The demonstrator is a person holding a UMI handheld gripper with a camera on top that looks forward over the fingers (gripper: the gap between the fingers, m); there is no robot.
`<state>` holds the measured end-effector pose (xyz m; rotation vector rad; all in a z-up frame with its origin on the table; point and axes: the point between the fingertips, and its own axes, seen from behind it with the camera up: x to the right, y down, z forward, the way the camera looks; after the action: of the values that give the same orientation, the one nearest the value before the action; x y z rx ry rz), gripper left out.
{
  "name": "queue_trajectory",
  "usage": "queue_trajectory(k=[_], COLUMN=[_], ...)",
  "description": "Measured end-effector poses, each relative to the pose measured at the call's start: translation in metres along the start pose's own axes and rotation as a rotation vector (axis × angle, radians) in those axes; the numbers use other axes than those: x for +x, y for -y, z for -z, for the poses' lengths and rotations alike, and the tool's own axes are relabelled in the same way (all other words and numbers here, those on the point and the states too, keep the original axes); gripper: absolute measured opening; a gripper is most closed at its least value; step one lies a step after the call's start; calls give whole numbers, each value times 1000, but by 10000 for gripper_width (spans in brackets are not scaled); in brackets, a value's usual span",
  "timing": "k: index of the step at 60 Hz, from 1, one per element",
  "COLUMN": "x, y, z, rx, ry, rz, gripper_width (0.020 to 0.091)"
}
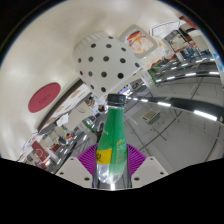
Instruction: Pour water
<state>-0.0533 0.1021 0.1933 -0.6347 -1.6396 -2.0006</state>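
one green bottle (113, 140) gripped btwn pads (100, 157), tilted up

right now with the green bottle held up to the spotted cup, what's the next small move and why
Probably tip a little further. The gripper is shut on the green plastic bottle, whose dark neck already meets the rim of the tilted white black-dotted cup; no water is visible.
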Motion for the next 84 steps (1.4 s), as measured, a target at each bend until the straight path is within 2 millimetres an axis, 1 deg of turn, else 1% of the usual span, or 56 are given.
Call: queue_trajectory(k=[3,6,9,11,13,16,20,22,23,24,26,27,29,30,31,33,34,35,36,39,40,41,46,47,51,52,55,58,59,63,64,69,71,73,79,81,82,84], x=[0,1,3,4,6,4,-1,-6,-10,-13,-16,-16,-24,-27,-42,-53,-50,-58,-64,-78,-77,-85,-95,-97,-99,-97,-96,-97,-97,-99,-99,-98,-99,-99,-98,-98,-99,-100], y=[-1,-3,-7,-11,-18,-25,-20,-20,-15,-17,-12,-6,3,17,14,23,35,27,28,31,50,39,46,48,58,58,59,59,56,58,60,60,60,60,59,59,60,63], z=[-2,-3,-4,-4,-4,-5,1,4,5,3,6,8,10,15,13,12,15,15,15,13,7,12,14,11,15,12,14,13,16,13,12,10,10,11,14,18,20,25], rx=[-3,-1,-3,-9,-25,-34,-23,-30,-34,-9,20,27,35,27,31,33,29,26,22,10,0,-3,-2,1,7,17,25,1,-4,-12,-15,-15,-15,-14,-8,-10,-13,-6], ry=[3,6,16,28,34,64,137,171,175,204,246,269,331,358,393,444,465,476,484,505,509,514,526,527,551,534,514,507,508,501,501,497,498,499,519,545,563,599], rz=[-22,-81,-182,-284,-416,-681,-1090,-1305,-1407,-1510,-1703,-1796,-1966,-2037,-2092,-2186,-2231,-2268,-2300,-2357,-2366,-2368,-2365,-2368,-2368,-2367,-2335,-2336,-2342,-2344,-2346,-2348,-2350,-2352,-2339,-2330,-2327,-2320], gripper_width=[381,381,382,381,382,380,381,381,381,382,384,382,381,379,380,382,380,382,383,383,382,383,381,384,391,386,386,387,387,388,397,397,421,421,510,554,593,716])
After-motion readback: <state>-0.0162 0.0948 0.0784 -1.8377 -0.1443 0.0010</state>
